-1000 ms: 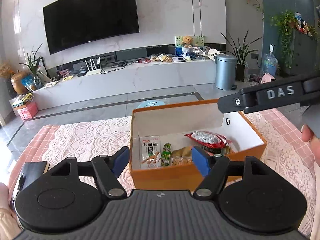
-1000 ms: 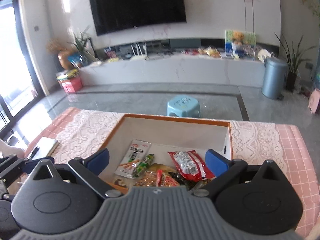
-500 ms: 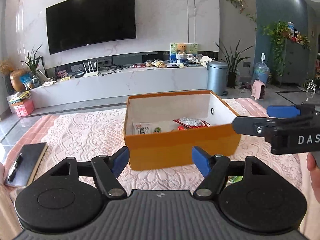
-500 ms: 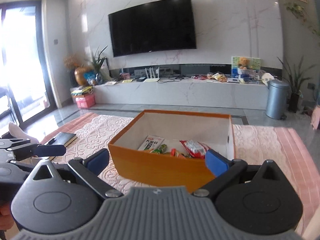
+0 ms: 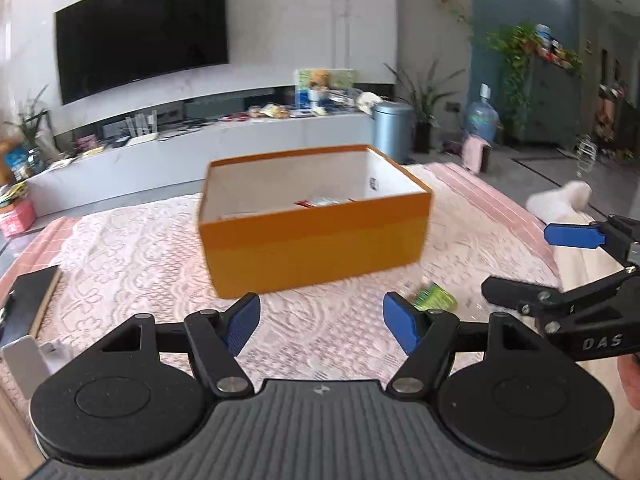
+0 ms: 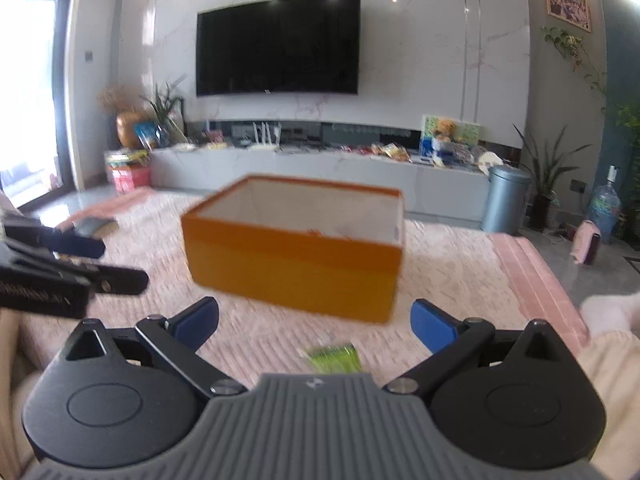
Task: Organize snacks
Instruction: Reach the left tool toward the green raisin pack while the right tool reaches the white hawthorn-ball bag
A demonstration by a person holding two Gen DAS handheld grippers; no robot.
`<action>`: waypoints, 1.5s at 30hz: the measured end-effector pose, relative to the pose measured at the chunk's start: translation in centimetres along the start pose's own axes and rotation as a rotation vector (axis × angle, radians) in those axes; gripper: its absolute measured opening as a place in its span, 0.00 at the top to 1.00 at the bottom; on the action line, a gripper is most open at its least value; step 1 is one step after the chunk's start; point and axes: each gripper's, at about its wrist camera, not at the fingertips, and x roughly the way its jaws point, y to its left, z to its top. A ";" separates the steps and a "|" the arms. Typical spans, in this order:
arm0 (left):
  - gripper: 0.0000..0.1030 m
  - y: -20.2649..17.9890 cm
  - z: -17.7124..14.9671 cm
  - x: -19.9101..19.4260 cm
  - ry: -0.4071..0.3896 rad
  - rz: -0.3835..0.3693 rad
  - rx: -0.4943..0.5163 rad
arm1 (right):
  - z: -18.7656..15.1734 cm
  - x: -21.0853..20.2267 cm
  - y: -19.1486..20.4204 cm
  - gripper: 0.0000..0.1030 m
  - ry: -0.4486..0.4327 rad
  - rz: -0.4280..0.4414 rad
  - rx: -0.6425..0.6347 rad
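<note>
Nearest to me, my right hand-held gripper has its blue pads spread wide with nothing between them, and a small green snack packet lies on the lace tablecloth just under its nose. My left hand-held gripper is just as wide apart and empty, and from its side the same green packet sits just right of its right pad. Beyond the packet stands the orange box, open at the top, with several snack packets already lying inside it. A black notebook rests at the left edge of the tabletop.

I judge I am between placements: the box is partly filled and this green packet is the one left out. Next I need to dip the right pads down around the flat packet, close on it, and carry it over the near wall into the box.
</note>
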 end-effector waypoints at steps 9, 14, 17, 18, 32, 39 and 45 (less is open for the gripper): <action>0.30 -1.1 -2.0 3.2 0.099 -0.086 0.013 | -3.7 0.3 -2.1 0.10 0.122 -0.064 0.039; 0.31 -1.9 -2.7 4.4 0.125 -0.094 0.038 | -4.3 1.7 -3.1 0.12 0.185 -0.093 0.102; 0.31 -2.4 -2.4 5.3 0.134 -0.121 0.043 | -4.8 2.6 -3.7 0.12 0.226 -0.098 0.144; 0.31 -2.6 -2.3 5.5 0.132 -0.133 0.049 | -4.9 2.9 -4.2 0.12 0.234 -0.099 0.171; 0.24 -5.5 0.1 11.3 0.213 -0.286 -0.040 | -3.6 9.2 -9.3 0.14 0.467 -0.008 0.146; 0.24 -6.2 0.0 14.7 0.302 -0.307 -0.127 | -4.2 10.9 -10.3 0.14 0.543 -0.013 0.104; 0.23 -6.9 0.3 16.7 0.324 -0.284 -0.203 | -4.9 11.9 -10.4 0.14 0.590 -0.065 0.106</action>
